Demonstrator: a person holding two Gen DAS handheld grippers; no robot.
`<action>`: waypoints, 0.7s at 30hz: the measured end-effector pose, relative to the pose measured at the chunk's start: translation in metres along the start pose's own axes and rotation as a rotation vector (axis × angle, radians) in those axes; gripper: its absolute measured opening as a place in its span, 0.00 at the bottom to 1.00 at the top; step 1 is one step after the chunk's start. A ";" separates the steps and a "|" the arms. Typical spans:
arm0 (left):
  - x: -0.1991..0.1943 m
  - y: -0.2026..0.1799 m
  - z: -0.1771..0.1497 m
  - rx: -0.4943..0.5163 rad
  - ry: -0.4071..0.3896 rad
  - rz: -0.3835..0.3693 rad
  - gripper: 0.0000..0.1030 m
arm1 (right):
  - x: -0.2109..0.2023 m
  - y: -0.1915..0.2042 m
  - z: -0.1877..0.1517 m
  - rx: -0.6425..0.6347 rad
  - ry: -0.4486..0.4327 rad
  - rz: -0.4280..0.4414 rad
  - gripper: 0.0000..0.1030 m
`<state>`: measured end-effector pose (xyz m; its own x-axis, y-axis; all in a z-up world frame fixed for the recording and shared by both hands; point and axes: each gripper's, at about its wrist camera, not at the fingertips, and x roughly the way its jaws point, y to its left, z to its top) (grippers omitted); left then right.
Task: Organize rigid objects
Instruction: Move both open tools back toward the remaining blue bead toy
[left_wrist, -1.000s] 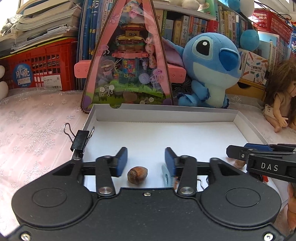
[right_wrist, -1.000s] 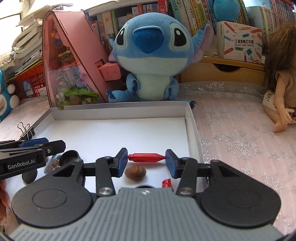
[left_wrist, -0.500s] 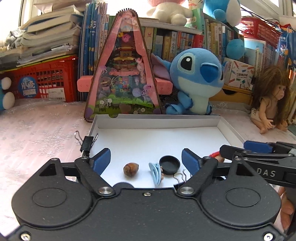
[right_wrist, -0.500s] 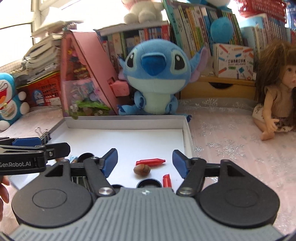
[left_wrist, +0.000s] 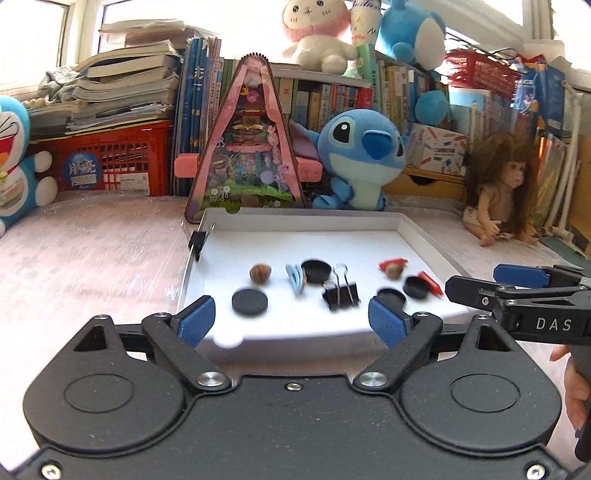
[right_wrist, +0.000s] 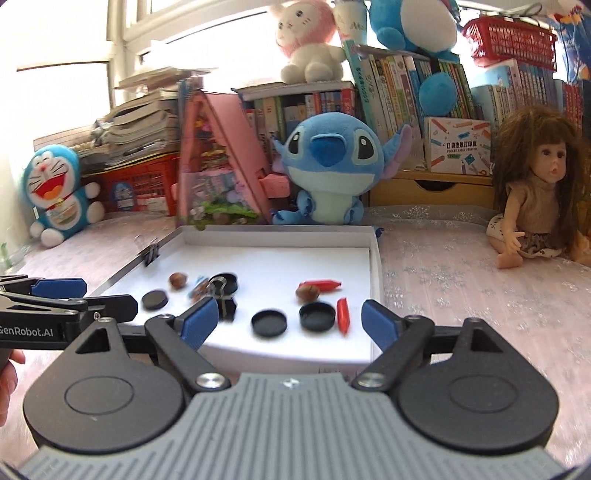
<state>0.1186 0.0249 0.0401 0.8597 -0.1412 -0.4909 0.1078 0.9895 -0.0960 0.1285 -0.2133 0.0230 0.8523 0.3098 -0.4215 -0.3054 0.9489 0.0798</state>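
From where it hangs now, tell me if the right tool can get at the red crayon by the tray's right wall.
Probably yes: the right tool is open, and the red crayon lies uncovered just ahead.

Little things are lying in the tray (left_wrist: 406, 230): a nut (left_wrist: 260, 273) left, caps (right_wrist: 317, 316) in front, a clip (left_wrist: 341, 294) between. Toys are sitting behind.

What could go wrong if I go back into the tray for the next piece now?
The nut touches a red piece, so closing the right gripper on one may drag the other. The binder clip sits crowded against a black cap and a blue clip; the open left gripper could knock them together.
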 end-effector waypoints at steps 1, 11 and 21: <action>-0.006 0.000 -0.005 0.000 -0.004 -0.006 0.87 | -0.005 0.002 -0.004 -0.010 -0.003 0.005 0.89; -0.044 -0.020 -0.050 0.100 0.010 -0.042 0.87 | -0.042 0.018 -0.040 -0.109 0.013 0.027 0.90; -0.061 -0.044 -0.078 0.173 0.062 -0.235 0.77 | -0.055 -0.004 -0.053 -0.024 0.014 0.013 0.92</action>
<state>0.0228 -0.0120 0.0070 0.7697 -0.3629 -0.5253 0.3880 0.9192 -0.0666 0.0602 -0.2375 -0.0015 0.8420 0.3213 -0.4334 -0.3268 0.9429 0.0642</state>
